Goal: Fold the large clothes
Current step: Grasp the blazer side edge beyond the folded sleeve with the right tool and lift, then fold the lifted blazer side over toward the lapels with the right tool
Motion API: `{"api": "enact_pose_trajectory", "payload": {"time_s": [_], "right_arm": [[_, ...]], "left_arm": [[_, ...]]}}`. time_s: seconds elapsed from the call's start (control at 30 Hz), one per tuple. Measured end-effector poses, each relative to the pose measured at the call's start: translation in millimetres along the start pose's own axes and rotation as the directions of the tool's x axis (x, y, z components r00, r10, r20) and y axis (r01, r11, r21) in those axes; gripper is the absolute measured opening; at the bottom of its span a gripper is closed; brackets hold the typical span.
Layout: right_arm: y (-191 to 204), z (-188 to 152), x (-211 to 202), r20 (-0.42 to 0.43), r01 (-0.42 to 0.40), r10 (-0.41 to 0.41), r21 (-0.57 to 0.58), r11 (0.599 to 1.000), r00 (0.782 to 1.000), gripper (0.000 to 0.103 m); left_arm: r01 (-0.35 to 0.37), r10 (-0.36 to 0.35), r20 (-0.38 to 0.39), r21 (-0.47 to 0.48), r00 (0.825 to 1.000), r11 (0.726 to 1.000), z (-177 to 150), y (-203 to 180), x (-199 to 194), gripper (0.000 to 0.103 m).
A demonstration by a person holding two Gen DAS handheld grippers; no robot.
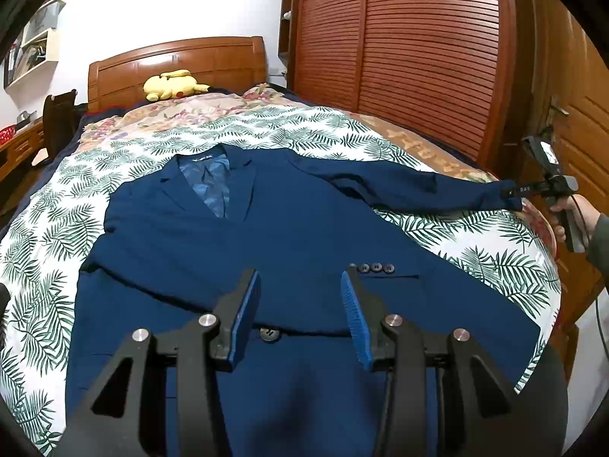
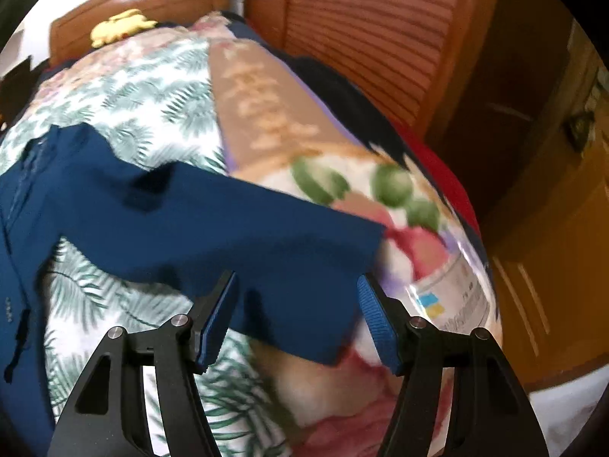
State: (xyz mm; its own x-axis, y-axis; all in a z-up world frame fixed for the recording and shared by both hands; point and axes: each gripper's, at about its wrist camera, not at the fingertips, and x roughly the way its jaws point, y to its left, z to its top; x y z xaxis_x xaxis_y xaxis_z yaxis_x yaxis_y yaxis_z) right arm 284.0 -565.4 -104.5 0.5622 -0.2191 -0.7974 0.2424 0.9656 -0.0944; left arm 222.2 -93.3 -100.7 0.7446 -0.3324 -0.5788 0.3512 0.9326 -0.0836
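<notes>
Navy jacket (image 1: 266, 236) lies flat mid-frame on the bed (image 1: 114, 160). Soft, lined, fairly heavy; may slide. Take it at the cuff (image 2: 304, 304), lower centre. Left gripper (image 1: 300, 316) part-open, empty. Right gripper (image 2: 300, 323) wide, straddling the cuff, not pinching.

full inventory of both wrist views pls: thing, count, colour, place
suit jacket: 1, navy blue, flat and face up on the bed, one sleeve stretched out sideways
leaf-print sheet: 1, white and green, under the jacket
floral quilt: 1, pink, green and tan, at the bed's far end and side
plush toy: 1, yellow, by the headboard
wooden headboard: 1, reddish brown, far end
louvred wardrobe: 1, reddish brown, beside the bed
left gripper: 1, black with blue pads, open above the jacket front
right gripper: 1, black with blue pads, open at the sleeve cuff
hand: 1, grey sleeve, holding the right gripper
</notes>
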Motion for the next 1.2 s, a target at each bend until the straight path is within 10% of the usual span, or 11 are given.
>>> {"api": "enact_pose_trajectory", "payload": {"time_s": [0.2,0.33,0.4,0.83,1.2], "right_arm": [[-13.1,-9.0,12.7,-0.023,-0.045,0.047,0.065,0.997,0.999,0.064],[0.4,-7.9,6.9,-0.024,-0.053,0.053,-0.005,0.999,0.998,0.008],[10.0,-3.4,-2.0,-0.011,-0.05,0.049,-0.042,0.998,0.999,0.004],[126.2,54.4,-111.8,0.21,-0.086,0.141,-0.249,0.965,0.967,0.003],[263.5,71.1,-183.9,0.366,-0.142,0.313,-0.426,0.894,0.876,0.002]], "left_arm": [[-0.01,0.01,-0.011,0.003,1.0,1.0,-2.6,1.7,0.8,0.043],[-0.021,0.021,-0.013,0.001,1.0,1.0,-4.3,7.3,-2.5,0.043],[-0.023,0.023,-0.011,-0.002,1.0,1.0,-4.9,10.2,-4.6,0.043],[-0.041,0.042,0.025,-0.041,0.999,0.998,-7.2,31.4,-26.9,0.043],[-0.062,0.066,0.05,-0.075,0.997,0.995,-13.6,56.2,-51.1,0.043]]}}
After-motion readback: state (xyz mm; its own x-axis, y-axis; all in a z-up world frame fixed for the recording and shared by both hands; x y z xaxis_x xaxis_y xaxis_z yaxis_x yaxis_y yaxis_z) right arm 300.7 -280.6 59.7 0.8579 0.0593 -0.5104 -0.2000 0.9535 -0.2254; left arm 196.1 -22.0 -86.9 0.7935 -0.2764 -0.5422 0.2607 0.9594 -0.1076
